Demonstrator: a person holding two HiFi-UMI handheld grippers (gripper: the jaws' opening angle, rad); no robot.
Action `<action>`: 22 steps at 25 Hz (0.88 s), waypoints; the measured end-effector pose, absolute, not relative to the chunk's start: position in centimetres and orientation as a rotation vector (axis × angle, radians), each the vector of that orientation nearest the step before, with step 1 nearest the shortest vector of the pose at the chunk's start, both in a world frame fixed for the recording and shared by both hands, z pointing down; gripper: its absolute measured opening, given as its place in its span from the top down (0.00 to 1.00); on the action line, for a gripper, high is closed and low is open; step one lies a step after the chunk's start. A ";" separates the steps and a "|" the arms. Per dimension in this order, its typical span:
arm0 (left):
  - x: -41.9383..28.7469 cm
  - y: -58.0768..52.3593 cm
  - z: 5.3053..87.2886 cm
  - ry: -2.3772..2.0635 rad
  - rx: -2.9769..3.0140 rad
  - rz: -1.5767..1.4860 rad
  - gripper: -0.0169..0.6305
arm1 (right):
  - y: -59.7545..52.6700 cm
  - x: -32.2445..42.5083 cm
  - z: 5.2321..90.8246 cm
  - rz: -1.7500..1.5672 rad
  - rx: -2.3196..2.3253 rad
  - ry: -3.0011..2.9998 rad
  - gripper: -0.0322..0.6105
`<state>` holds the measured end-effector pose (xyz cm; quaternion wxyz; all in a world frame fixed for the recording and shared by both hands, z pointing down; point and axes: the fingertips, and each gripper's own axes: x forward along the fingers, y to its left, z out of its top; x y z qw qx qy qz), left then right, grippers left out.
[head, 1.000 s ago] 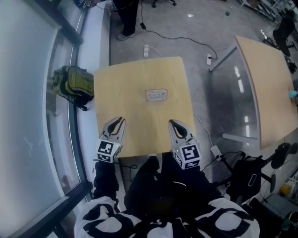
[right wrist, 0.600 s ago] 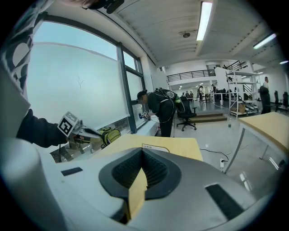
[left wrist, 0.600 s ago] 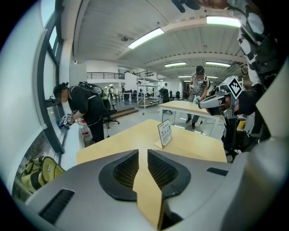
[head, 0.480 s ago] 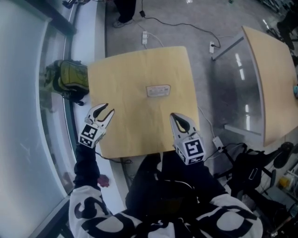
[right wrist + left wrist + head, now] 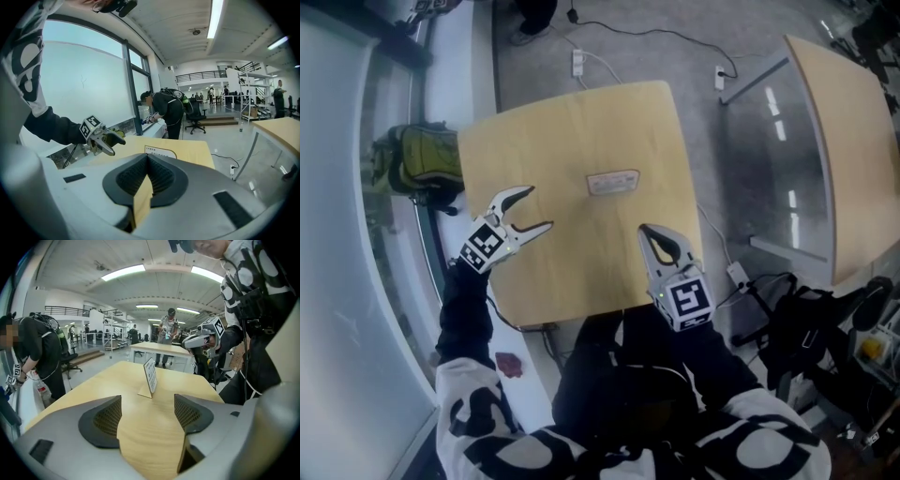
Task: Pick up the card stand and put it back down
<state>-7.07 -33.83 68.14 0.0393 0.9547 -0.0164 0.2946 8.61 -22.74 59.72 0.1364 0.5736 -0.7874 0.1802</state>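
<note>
A small white card stand (image 5: 612, 182) stands upright near the middle of the square wooden table (image 5: 572, 112). My left gripper (image 5: 538, 208) hovers over the table's left part and points across at the stand from some way off. Its jaws have just been opening and now stand wide, with nothing between them. In the left gripper view (image 5: 147, 411) the card stand (image 5: 150, 377) sits straight ahead beyond the jaws. My right gripper (image 5: 646, 230) is shut and empty over the near right part of the table. The right gripper view (image 5: 147, 161) shows the stand (image 5: 159, 151) just past the shut jaws.
A green backpack (image 5: 422, 159) lies on the sill left of the table. A second table (image 5: 853, 141) stands to the right, with a power strip (image 5: 578, 61) and cables on the floor behind. A black bag (image 5: 806, 337) sits at the near right. A person (image 5: 166, 112) bends by the window.
The left gripper swung out to the left, came down over the table's left part, turned toward the card stand and opened wide. The right gripper stayed shut and sank slightly.
</note>
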 end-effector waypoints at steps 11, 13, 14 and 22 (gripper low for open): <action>1.6 -34.9 69.6 0.108 2.923 0.763 0.45 | -22.4 9.6 60.7 0.545 1.664 -2.246 0.92; 3.1 -34.6 70.0 0.142 2.915 0.750 0.45 | -22.4 10.1 60.9 0.566 1.679 -2.229 0.92; 3.8 -34.4 70.2 0.162 2.914 0.750 0.45 | -22.5 10.4 60.9 0.573 1.691 -2.223 0.92; 8.8 -33.0 70.9 0.243 2.887 0.678 0.46 | -23.4 11.0 60.1 0.555 1.715 -2.282 0.92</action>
